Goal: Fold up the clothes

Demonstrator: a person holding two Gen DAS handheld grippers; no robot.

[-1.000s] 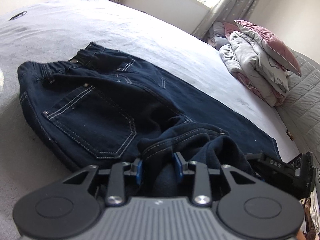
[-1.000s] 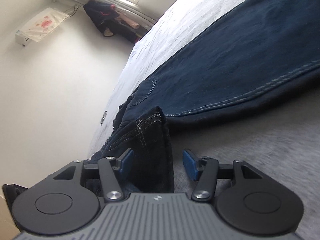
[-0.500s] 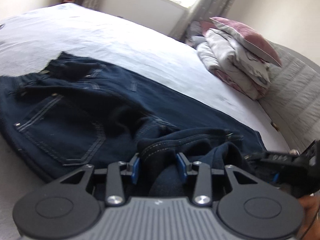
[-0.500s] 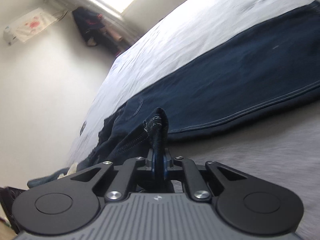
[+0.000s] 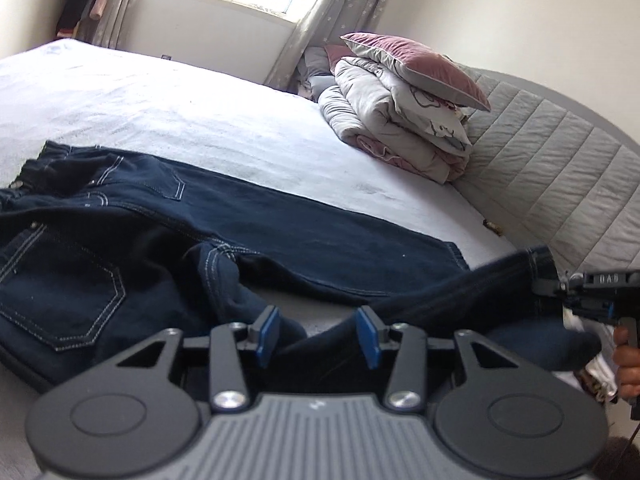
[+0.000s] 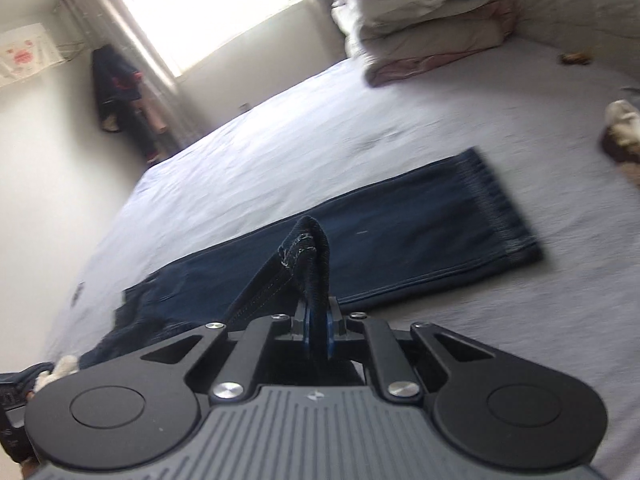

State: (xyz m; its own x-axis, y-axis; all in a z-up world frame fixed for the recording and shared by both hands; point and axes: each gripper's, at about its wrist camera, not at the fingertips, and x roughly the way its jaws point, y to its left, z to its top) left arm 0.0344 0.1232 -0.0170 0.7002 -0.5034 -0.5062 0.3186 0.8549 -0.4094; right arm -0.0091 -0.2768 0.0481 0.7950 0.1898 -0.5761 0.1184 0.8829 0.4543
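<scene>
Dark blue jeans lie on the pale bed sheet, waistband at the left and one leg stretched flat to the right. The other leg runs from the crotch under my left gripper and off to the right. Its jaws are opening; slack denim lies low between the blue pads, which do not press on it. My right gripper is shut on a seam fold of that leg and holds it above the flat leg. From the left wrist the right gripper shows at the leg's cuff end.
A folded duvet with a pink pillow is stacked against the quilted grey headboard. Clothes hang in the corner by the window. Small items lie near the bed's right side. A hand grips the right tool.
My right gripper closed on the jeans leg, then rose and swung toward the headboard, pulling the leg out. The left jaws widened and the bunched denim between them went slack.
</scene>
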